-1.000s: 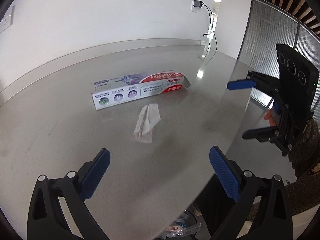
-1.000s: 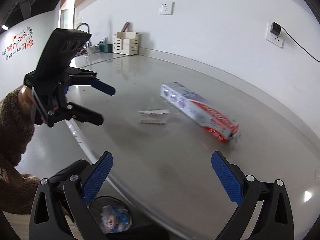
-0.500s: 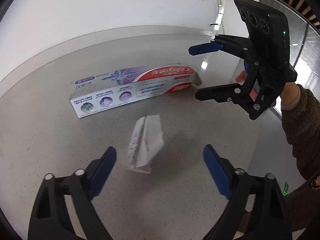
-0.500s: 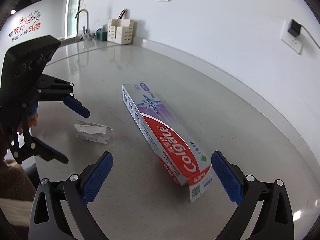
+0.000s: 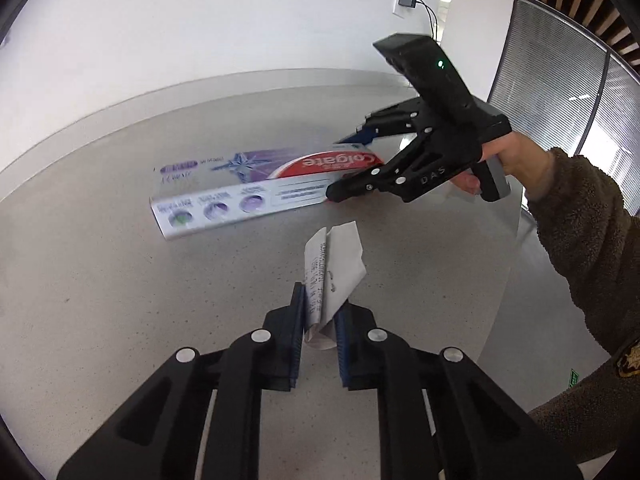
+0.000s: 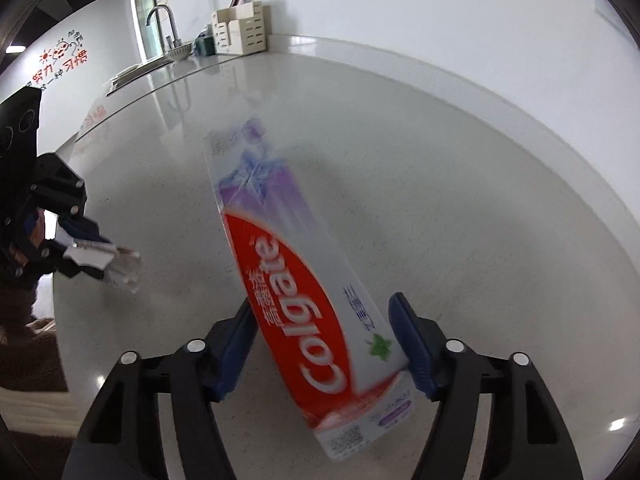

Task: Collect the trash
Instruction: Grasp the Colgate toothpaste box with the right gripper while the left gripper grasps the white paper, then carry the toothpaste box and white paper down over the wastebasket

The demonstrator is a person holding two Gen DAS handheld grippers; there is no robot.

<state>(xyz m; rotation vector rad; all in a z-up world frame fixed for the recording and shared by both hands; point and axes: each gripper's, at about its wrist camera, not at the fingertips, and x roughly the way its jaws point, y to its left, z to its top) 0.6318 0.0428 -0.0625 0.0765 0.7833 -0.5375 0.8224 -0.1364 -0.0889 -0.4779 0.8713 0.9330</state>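
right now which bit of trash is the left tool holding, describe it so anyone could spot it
On the grey speckled counter, look just in front of the long Colgate toothpaste box, on the side away from the wall. There a small crumpled white paper slip with faint printed lines sticks up, pinched in the left tool. Unlike the box, it is thin, creased and colourless.

The left gripper (image 5: 319, 332) pinches a crumpled receipt (image 5: 334, 270) just over the grey tabletop (image 5: 100, 280). Beyond it, the right gripper (image 5: 352, 164) straddles one end of the Colgate toothpaste box (image 5: 256, 188).
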